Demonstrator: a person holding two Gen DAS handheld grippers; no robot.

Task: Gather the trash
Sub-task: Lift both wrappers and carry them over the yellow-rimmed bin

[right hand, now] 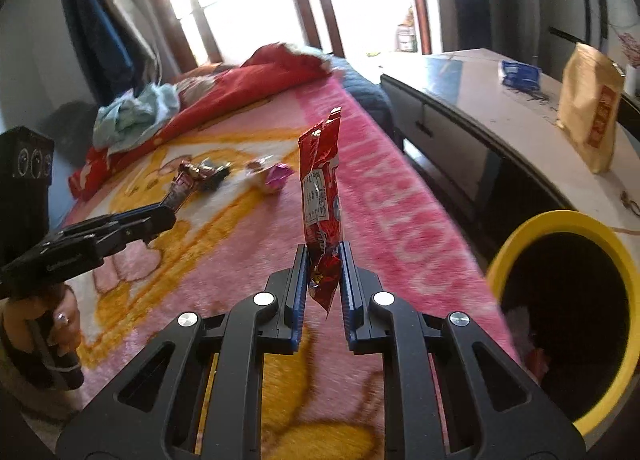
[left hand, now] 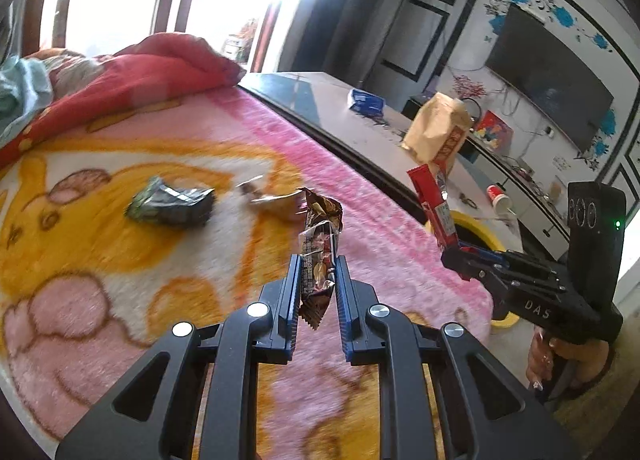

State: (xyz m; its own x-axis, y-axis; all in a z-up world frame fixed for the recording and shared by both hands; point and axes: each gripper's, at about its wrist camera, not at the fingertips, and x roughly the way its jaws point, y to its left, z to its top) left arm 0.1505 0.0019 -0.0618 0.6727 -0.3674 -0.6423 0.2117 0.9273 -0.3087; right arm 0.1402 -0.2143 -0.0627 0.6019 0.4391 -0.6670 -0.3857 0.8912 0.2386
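Observation:
My left gripper (left hand: pixel 317 264) is shut on a brown snack wrapper (left hand: pixel 320 244) and holds it upright above the pink blanket (left hand: pixel 120 260). My right gripper (right hand: pixel 324 256) is shut on a red snack wrapper (right hand: pixel 322 195), also upright; it shows in the left wrist view (left hand: pixel 434 207) over the yellow-rimmed bin (left hand: pixel 476 225). The bin (right hand: pixel 560 219) stands at the bed's right side with some trash inside. A dark crumpled wrapper (left hand: pixel 172 205) and a pale wrapper (left hand: pixel 276 201) lie on the blanket. In the right wrist view a pink wrapper (right hand: pixel 278 175) lies there too.
A red quilt (left hand: pixel 132 79) and light blue cloth (right hand: pixel 136 115) are piled at the bed's far end. A low table (right hand: pixel 500 119) beside the bed carries a tan paper bag (right hand: pixel 592 111), a blue packet (right hand: pixel 520 75) and a red cup (left hand: pixel 498 195).

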